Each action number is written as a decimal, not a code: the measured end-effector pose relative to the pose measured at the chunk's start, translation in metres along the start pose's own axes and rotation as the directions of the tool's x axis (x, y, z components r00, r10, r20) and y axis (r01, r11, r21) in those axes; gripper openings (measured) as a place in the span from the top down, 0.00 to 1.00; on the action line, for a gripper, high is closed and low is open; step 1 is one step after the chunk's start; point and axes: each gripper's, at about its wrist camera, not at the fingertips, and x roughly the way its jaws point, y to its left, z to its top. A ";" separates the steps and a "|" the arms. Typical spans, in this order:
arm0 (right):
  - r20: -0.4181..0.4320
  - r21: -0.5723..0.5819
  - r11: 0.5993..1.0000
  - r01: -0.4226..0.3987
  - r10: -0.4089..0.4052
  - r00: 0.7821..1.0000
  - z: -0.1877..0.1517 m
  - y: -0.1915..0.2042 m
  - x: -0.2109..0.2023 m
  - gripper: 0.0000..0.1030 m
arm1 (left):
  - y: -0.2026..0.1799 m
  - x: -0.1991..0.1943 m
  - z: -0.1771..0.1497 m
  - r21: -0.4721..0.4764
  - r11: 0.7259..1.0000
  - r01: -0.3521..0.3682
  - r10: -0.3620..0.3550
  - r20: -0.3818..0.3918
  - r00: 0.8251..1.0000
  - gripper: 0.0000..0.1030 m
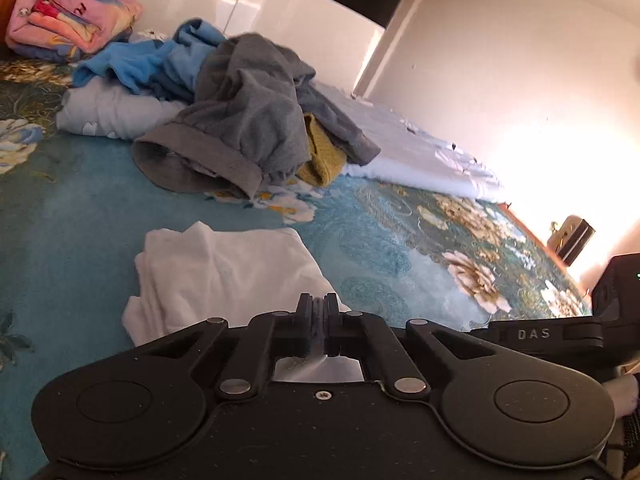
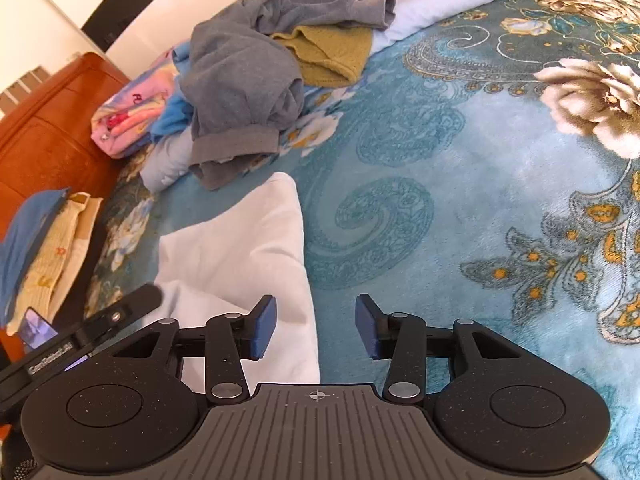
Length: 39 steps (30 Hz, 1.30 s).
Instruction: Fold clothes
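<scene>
On the far left of the bed, a folded pink bundle sits by the headboard, with a blue garment and a crumpled grey garment heaped beside it, a mustard-yellow piece tucked under the grey one. Nearer, the white garment lies partly folded on the teal flowered bedspread. The left hand-held gripper is closed, its jaws pinching the near edge of that white cloth. To its right, the right hand-held gripper hangs with its blue pads apart and nothing between them; the cloth's right edge lies just under its left pad, the bedspread under the rest. The risk is a lopsided fold: with only one corner held, lifting now would likely drag the cloth sideways and undo the layers. The right jaws could also close on the bedspread rather than the white edge, pulling it up too.
</scene>
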 end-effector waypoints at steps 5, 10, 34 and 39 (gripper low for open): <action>-0.013 -0.017 1.000 -0.016 0.016 1.000 -0.005 -0.005 0.001 0.61 | 0.025 -0.039 -0.033 -0.055 0.997 -0.051 0.049 -0.035 0.998 0.98; -0.074 -0.019 1.000 -0.024 0.023 0.997 -0.020 -0.007 0.014 0.61 | 0.049 -0.048 -0.065 -0.168 0.981 -0.101 0.088 -0.084 0.993 0.97; -0.150 -0.033 0.987 -0.157 0.150 0.977 -0.052 0.011 0.030 0.54 | 0.079 0.053 0.024 -0.153 0.975 -0.160 0.155 -0.049 0.987 0.66; -0.155 -0.032 0.987 -0.160 0.153 0.976 -0.052 0.009 0.030 0.54 | 0.084 0.055 0.031 -0.157 0.974 -0.161 0.158 -0.032 0.987 1.00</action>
